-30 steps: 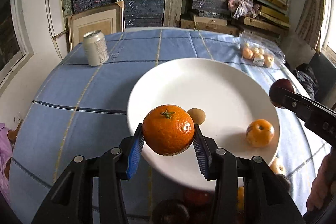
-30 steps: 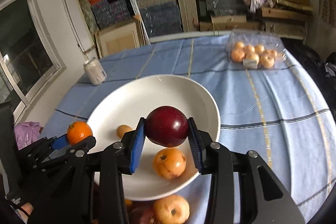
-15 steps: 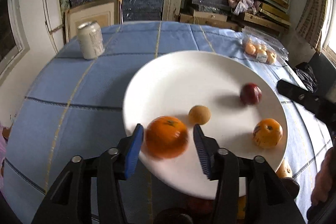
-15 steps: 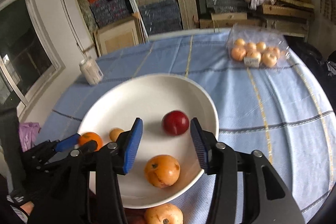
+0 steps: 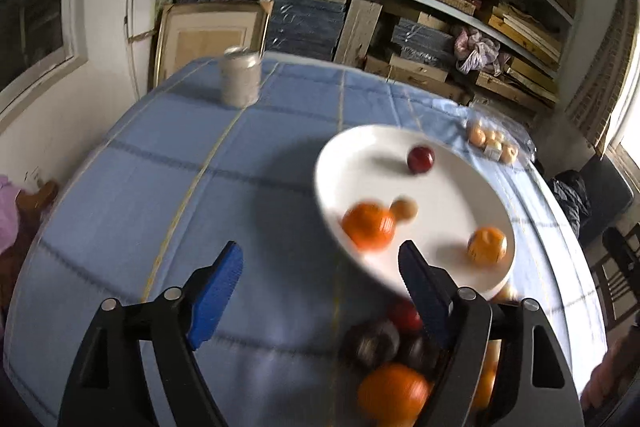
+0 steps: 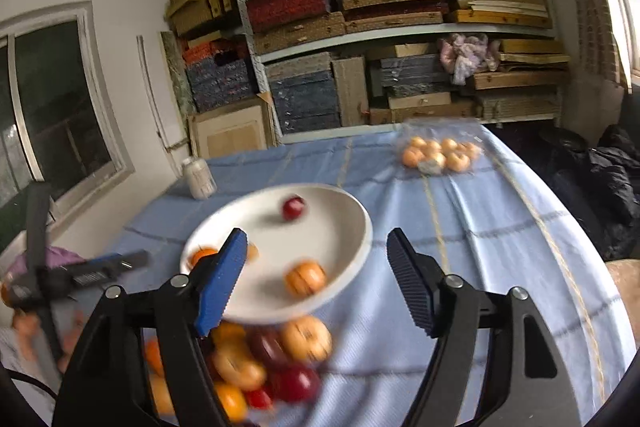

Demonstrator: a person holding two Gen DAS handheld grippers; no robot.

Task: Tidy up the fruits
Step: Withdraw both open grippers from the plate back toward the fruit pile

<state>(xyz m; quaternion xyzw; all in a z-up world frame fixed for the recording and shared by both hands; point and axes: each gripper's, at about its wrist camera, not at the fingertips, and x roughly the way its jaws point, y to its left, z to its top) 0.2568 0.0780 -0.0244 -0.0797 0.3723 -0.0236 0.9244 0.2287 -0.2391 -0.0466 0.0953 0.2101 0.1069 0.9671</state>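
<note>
A white plate [image 5: 448, 187] [image 6: 344, 231] on the blue tablecloth holds a mandarin [image 5: 368, 227] [image 6: 200, 254], a dark red plum [image 5: 421, 159] [image 6: 294, 207], a small brown fruit [image 5: 404, 209] and an orange fruit [image 5: 486, 245] [image 6: 306, 278]. A pile of mixed fruit [image 5: 392, 383] [image 6: 264, 363] lies in front of the plate. My left gripper [image 5: 320, 291] is open and empty, left of the plate and pulled back. My right gripper [image 6: 316, 279] is open and empty, raised before the plate. The left gripper also shows in the right wrist view [image 6: 116, 263].
A silver can [image 5: 241, 79] [image 6: 199, 178] stands at the far left of the table. A clear bag of small orange fruits [image 5: 494, 145] [image 6: 438, 155] lies at the far right. Shelves of stacked boxes fill the wall behind.
Both grippers let go of their fruit: the mandarin and the plum now lie on the plate. Both grippers have opened wide and pulled back; the left one swung left.
</note>
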